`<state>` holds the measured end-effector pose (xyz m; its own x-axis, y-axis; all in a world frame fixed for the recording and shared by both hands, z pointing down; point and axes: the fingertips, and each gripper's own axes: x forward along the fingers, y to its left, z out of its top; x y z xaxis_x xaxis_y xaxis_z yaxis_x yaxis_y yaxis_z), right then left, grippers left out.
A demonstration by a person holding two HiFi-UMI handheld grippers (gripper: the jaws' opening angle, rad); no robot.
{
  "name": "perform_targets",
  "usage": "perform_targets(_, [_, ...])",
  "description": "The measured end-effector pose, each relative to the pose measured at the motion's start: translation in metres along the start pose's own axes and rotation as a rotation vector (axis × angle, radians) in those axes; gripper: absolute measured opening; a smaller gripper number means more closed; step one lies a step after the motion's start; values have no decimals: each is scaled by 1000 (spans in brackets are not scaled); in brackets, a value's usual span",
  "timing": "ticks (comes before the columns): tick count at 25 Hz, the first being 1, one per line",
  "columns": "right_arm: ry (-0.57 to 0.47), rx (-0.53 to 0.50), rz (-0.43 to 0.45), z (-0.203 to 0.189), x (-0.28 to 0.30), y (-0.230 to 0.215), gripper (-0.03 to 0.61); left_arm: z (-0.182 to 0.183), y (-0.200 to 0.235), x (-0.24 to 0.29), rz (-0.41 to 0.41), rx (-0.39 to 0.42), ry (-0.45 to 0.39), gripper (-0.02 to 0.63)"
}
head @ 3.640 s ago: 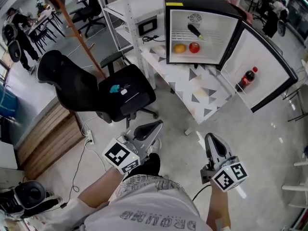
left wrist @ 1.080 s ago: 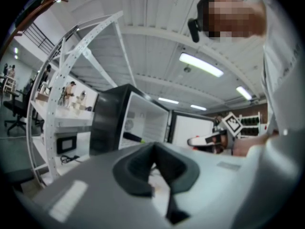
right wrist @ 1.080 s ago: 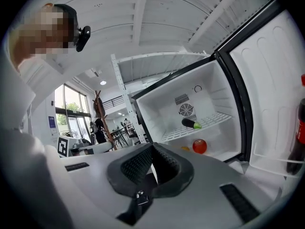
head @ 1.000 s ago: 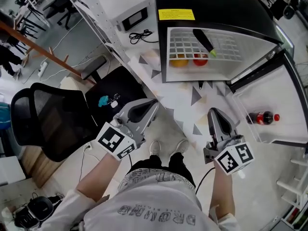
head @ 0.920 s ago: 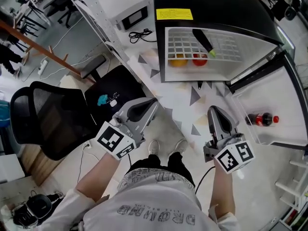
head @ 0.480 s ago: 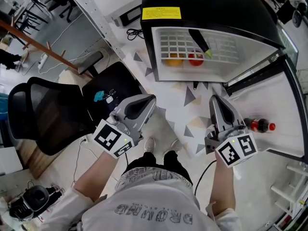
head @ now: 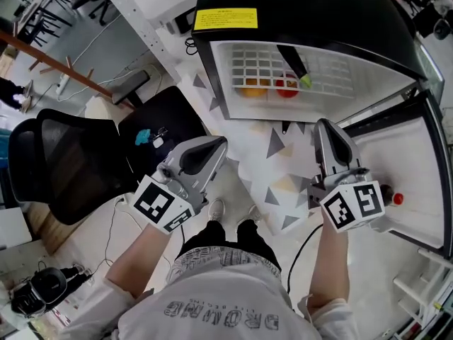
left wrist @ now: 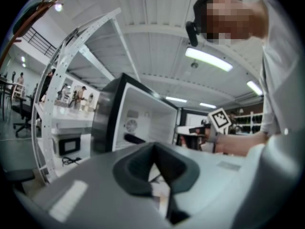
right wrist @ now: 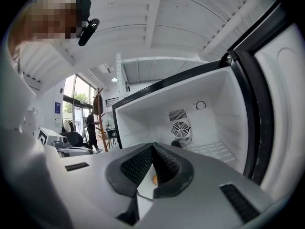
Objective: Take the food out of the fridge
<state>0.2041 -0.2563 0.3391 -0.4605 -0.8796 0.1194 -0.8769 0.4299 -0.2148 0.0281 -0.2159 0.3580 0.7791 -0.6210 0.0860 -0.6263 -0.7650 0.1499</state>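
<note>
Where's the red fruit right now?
In the head view, the red fruit sits inside the open fridge, under the wire shelf, just right of the orange fruit.

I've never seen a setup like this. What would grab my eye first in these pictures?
The open black mini fridge fills the top of the head view, with an orange fruit and a red fruit showing under its wire shelf. In front of it the left gripper and the right gripper, grey, shut and empty, point toward the fridge.
</note>
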Motion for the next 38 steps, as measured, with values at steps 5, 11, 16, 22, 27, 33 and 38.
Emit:
perform_targets(5, [1, -31, 5, 4, 19, -10, 2, -3, 4, 2, 16, -7, 10, 6])
perform_targets(11, [15, -70, -5, 1, 43, -24, 2, -9, 10, 5, 33, -19, 23, 6])
perform_targets(16, [30, -111, -32, 1, 63, -40, 3, -13, 15, 6, 45, -27, 31, 6])
perform_targets(22, [42, -153, -53, 1, 80, -51, 3, -17, 23, 2, 60, -32, 40, 6])
perform_targets(27, [57, -185, -55, 0, 95, -53, 5, -22, 33, -4, 78, -38, 47, 6])
perform_targets(33, [90, -238, -49, -4, 116, -57, 35, -29, 40, -7, 88, -49, 62, 6])
perform_targets(38, [100, -257, -56, -5, 127, -63, 55, -34, 45, -8, 94, -51, 70, 6])
